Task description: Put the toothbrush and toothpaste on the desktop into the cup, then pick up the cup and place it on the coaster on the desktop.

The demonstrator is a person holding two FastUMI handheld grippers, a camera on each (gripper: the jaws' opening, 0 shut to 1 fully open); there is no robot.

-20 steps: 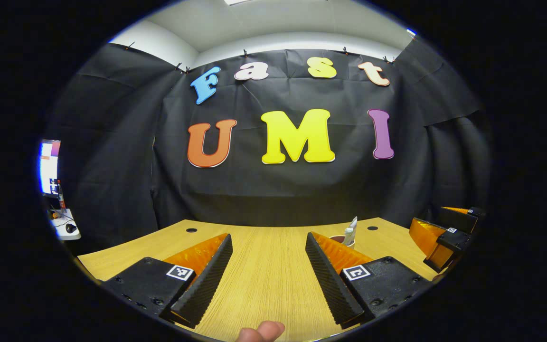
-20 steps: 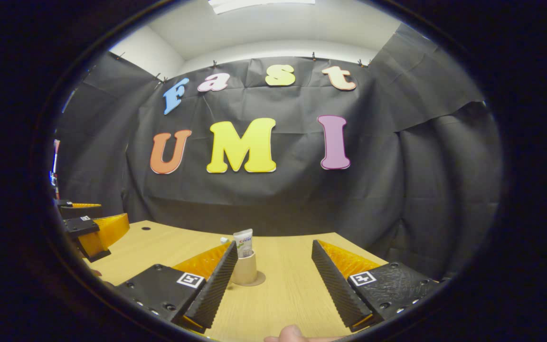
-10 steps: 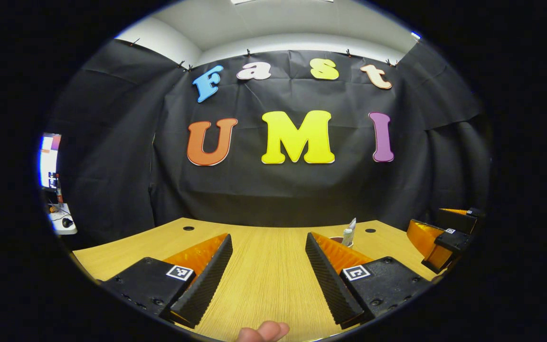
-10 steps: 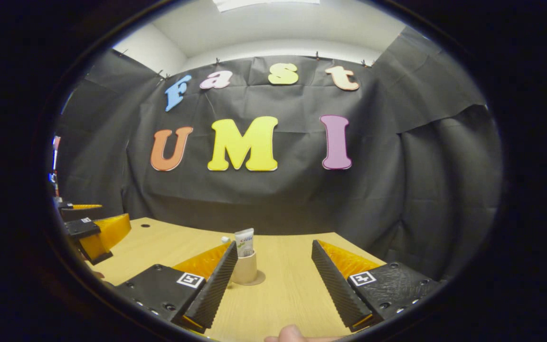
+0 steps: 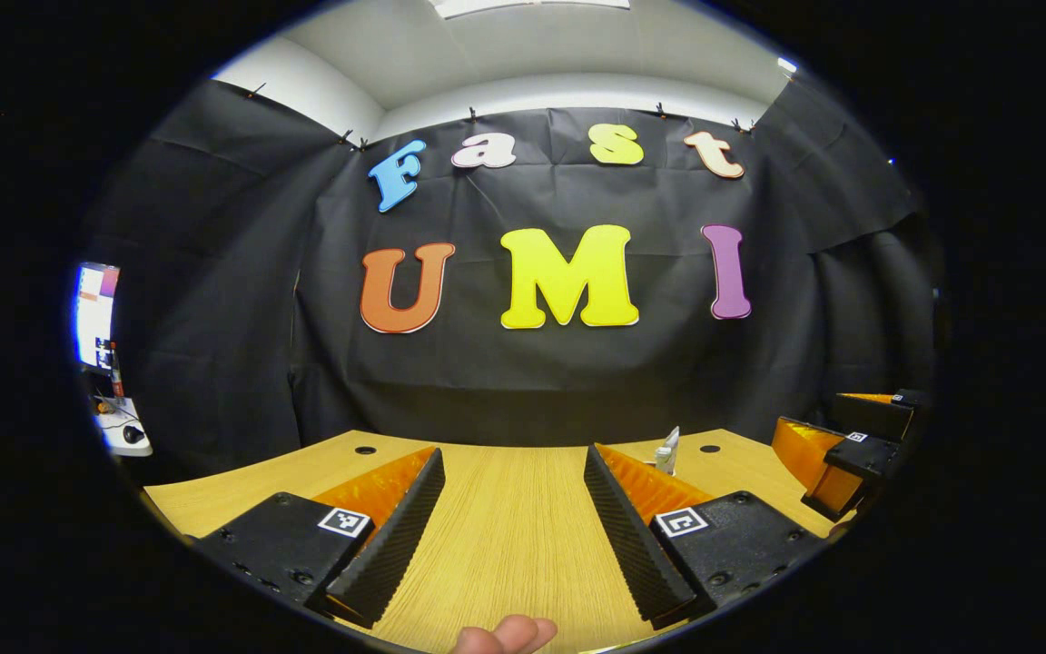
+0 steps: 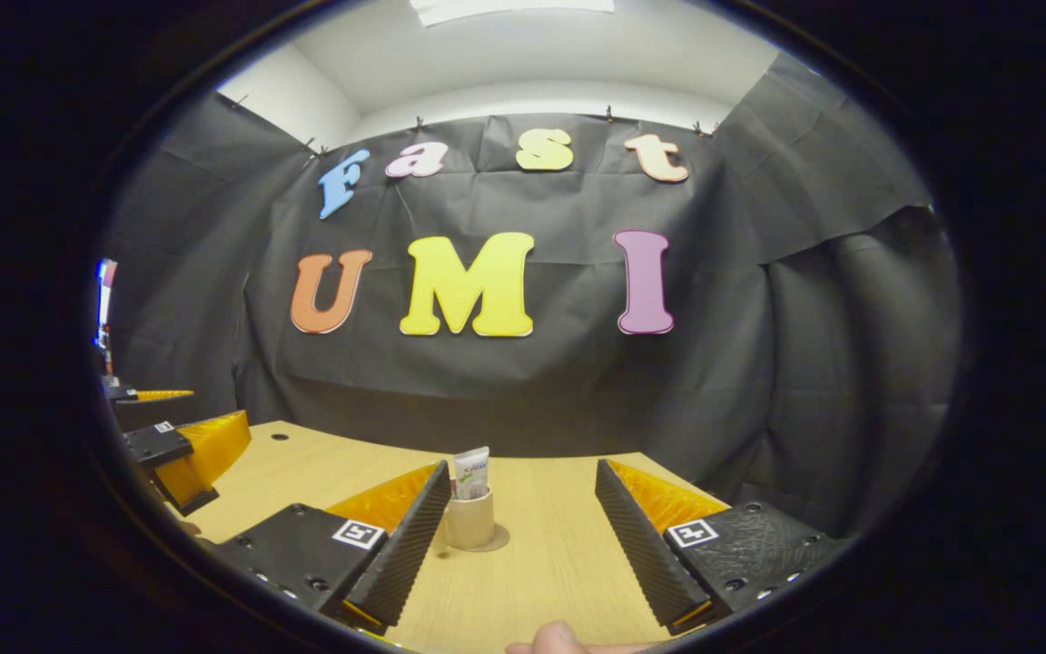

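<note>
Looking across the pale wooden counter [image 6: 568, 554], I judge the task close to finished, as far as these views settle it. My right claw [image 6: 523, 536] hangs released, its two fingers spread wide with nothing between them, drawn back from the things. My left claw [image 5: 514, 536] is likewise released and holds nothing, with bare counter between its fingers.

Ahead of my right claw, just past its left finger, the small tan cylindrical cup [image 6: 469, 520] stands upright on the thin round tan coaster [image 6: 489, 543], whose edge shows around the cup's foot. So the cup already lies where the task wants it. The white toothpaste tube [image 6: 471, 472] stands in the cup, its flat end poking above the rim; in the left gripper view I see its tip [image 5: 669, 449] behind my own right finger.

The toothbrush I cannot make out for certain: it is either hidden behind the tube and my finger or too small to tell. If it sits in the cup too, nothing is left to do.
</note>
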